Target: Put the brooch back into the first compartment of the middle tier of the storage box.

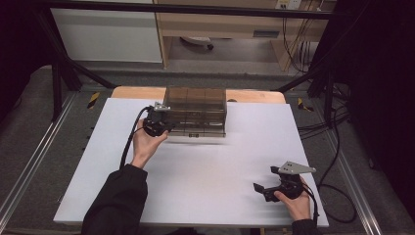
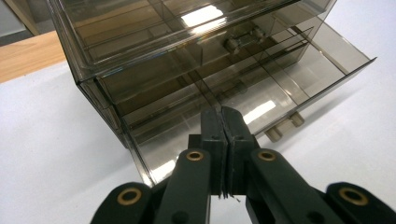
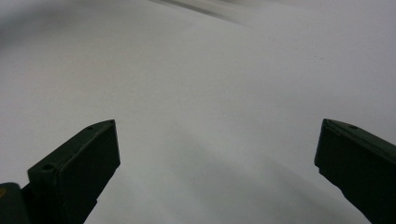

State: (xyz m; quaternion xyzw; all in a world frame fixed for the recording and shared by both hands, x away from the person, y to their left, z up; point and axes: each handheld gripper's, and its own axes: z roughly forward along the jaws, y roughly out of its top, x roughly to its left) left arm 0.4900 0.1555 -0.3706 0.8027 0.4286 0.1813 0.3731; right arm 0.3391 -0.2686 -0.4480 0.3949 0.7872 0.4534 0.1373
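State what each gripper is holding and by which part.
Nothing is held. The left gripper is shut on nothing beside the smoked plastic drawer cabinet; the right gripper is open above the white table.

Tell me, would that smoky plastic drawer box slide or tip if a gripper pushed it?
The drawer box looks like thin hard plastic, with nothing visible in the drawer, so probably light. It would likely slide on the smooth white table. Its lowest drawer stands pulled out, so a push there may just close it.

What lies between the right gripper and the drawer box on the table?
Nothing: in the high view the stretch of white table between the right gripper and the smoky clear drawer box is bare.
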